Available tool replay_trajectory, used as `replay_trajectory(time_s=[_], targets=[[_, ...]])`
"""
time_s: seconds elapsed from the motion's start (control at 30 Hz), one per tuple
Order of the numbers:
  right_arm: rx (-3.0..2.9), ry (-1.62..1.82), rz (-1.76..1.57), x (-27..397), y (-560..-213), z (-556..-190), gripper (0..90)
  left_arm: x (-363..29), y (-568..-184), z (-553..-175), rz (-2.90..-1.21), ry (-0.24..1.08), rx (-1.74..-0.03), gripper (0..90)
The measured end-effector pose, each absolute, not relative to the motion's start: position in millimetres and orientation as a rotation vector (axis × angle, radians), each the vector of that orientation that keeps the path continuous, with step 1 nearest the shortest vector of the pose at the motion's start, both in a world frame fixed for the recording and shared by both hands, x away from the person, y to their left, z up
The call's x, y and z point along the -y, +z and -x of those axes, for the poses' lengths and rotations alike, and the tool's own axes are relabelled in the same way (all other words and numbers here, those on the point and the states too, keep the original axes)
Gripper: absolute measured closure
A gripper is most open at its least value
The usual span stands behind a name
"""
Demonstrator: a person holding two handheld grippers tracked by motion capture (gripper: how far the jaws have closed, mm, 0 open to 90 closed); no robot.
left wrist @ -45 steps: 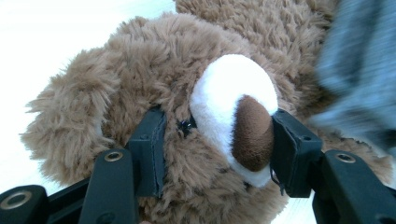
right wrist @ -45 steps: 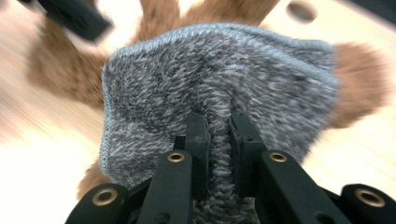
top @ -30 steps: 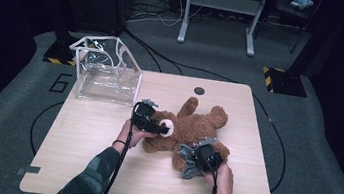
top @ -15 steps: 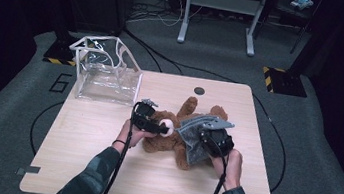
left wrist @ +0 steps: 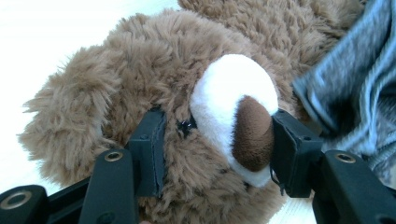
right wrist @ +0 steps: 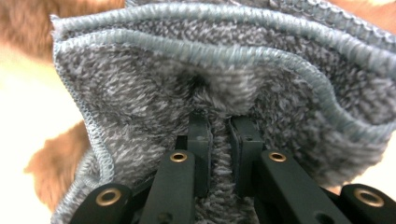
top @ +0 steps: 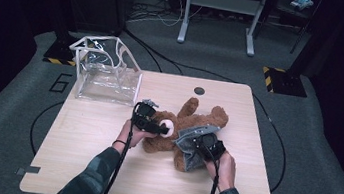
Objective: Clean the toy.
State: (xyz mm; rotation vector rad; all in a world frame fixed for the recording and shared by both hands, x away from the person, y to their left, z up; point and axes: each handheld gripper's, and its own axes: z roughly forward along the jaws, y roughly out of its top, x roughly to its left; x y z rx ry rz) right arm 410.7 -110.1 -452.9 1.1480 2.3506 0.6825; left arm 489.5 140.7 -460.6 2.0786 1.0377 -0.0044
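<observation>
Right tool [top: 203,142] lifts the grey cloth [top: 194,145], pinched tight, up over the teddy bear [top: 191,130] lying mid-tabletop [top: 81,155]. Left tool [top: 156,126], half closed on its head, pins it for dressing.

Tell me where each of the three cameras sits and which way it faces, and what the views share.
High view: above the person's side, facing forward and down on the table; forearms, left gripper, right gripper.
Left gripper view: rides that gripper, looking along its jaws clamped on the teddy bear at its muzzle.
Right gripper view: rides that gripper, jaws pinching the grey cloth.
Shared: bear and cloth appear in all three.
</observation>
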Motion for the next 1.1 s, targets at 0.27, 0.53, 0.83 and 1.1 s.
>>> replay_trajectory(time_s=[0.27, 0.53, 0.83, 1.1], targets=[[-2.445, 0.597, -1.200, 112.2, -496.4, -404.5, 81.2, -141.6, -461.0, -489.9, -2.069, -0.010, -1.045, 44.4], [-2.392, 0.723, -1.170, 116.0, -449.6, -400.5, 80.5, -143.3, -461.2, -490.2, -2.060, -0.016, -1.050, 44.4], [-2.319, 0.802, -1.180, 110.8, -427.0, -419.5, 80.1, -142.9, -461.3, -489.6, -2.060, -0.013, -1.047, 44.4], [-2.379, 0.743, -1.199, 111.6, -462.4, -407.3, 80.7, -142.6, -462.1, -488.0, -2.061, -0.006, -1.041, 44.3]])
